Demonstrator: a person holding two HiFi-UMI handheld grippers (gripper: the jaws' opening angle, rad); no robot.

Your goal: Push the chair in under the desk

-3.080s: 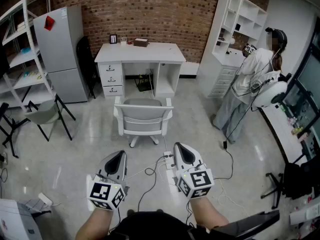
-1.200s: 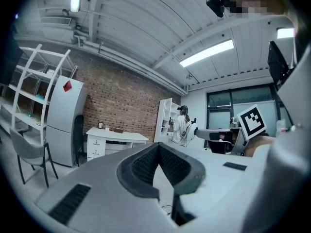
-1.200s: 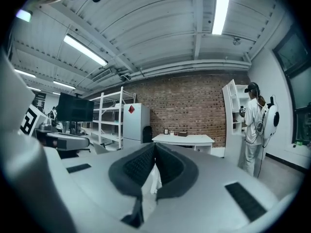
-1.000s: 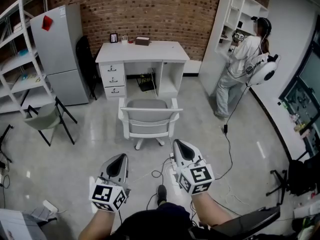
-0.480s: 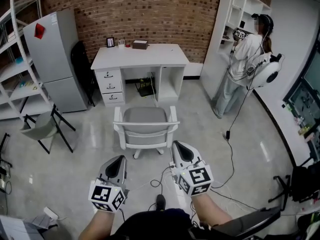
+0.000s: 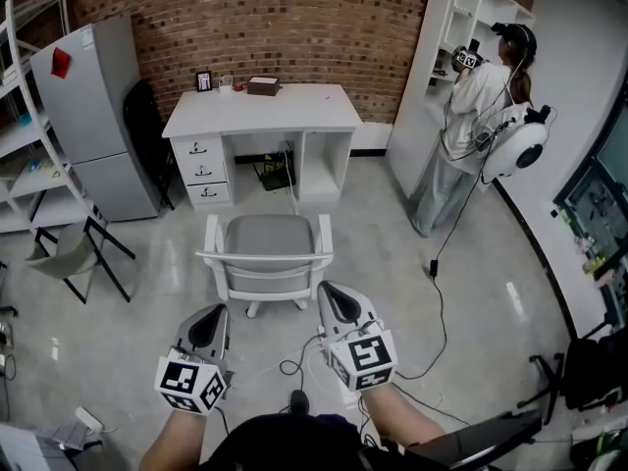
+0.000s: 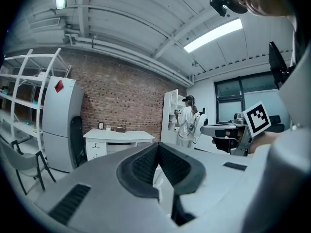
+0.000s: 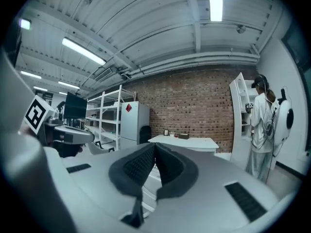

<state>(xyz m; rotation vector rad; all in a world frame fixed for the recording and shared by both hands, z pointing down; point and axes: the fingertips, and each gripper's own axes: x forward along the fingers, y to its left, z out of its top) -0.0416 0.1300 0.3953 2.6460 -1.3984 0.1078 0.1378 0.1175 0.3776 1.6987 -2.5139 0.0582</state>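
A white chair [image 6: 265, 253] with a grey seat stands on the floor in front of the white desk [image 6: 260, 111], its back toward me and its seat out from under the desk. In the head view my left gripper [image 6: 213, 312] is just short of the backrest on its left side. My right gripper [image 6: 329, 288] has its tip close to the backrest's right end; whether it touches I cannot tell. Both are shut with nothing between the jaws. The left gripper [image 7: 156, 147] and right gripper [image 8: 154, 147] point level toward the desk [image 7: 119, 135] [image 8: 182, 141].
A person [image 6: 476, 116] stands at a white shelf unit [image 6: 442, 57] on the right. A grey fridge [image 6: 88, 116], a dark chair beside it and a folding chair [image 6: 64, 248] are on the left. Cables [image 6: 294, 366] lie on the floor near my feet.
Both grippers have moved forward toward the chair, which now sits nearer in the head view. The jaws stayed shut.
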